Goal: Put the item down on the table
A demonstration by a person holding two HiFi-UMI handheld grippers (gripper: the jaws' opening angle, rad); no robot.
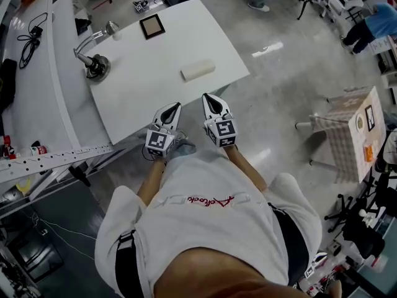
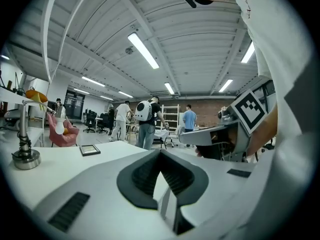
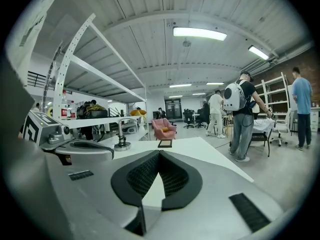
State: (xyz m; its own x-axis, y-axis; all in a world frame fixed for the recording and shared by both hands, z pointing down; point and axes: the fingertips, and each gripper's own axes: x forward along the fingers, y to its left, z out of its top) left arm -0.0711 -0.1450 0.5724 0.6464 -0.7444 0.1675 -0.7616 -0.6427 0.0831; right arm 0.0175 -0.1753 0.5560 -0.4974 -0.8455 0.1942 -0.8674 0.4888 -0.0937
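– What is that lying on the table (image 1: 155, 82)?

– A small cream block (image 1: 198, 70), oblong and plain, with no marking that I can make out. It is lying flat on the white top, close to the table's right-hand edge, and nothing is touching it.

– Which way is it pointing?

– Looking down from the head view, its long axis is running nearly 9 to 3 o'clock, with the right end tipping a little toward 2. I can't tell one end from the other, so it isn't really pointing either way.

– And the grippers?

– Both are hanging side by side with their tips at the table's near edge, about 6 o'clock from the block and apart from it. The left gripper (image 1: 175, 107) is holding its jaws pressed together at the tips, with nothing caught between the dark pads. The right gripper (image 1: 208, 97) is showing the same, jaws closed up tight and empty.

– Anything else up there?

– A dark square picture frame (image 1: 152, 26) is lying about 11 o'clock from the block, toward the far end. A lamp stand (image 1: 97, 66) with a round metal base is sitting at 9 o'clock, by the left edge.
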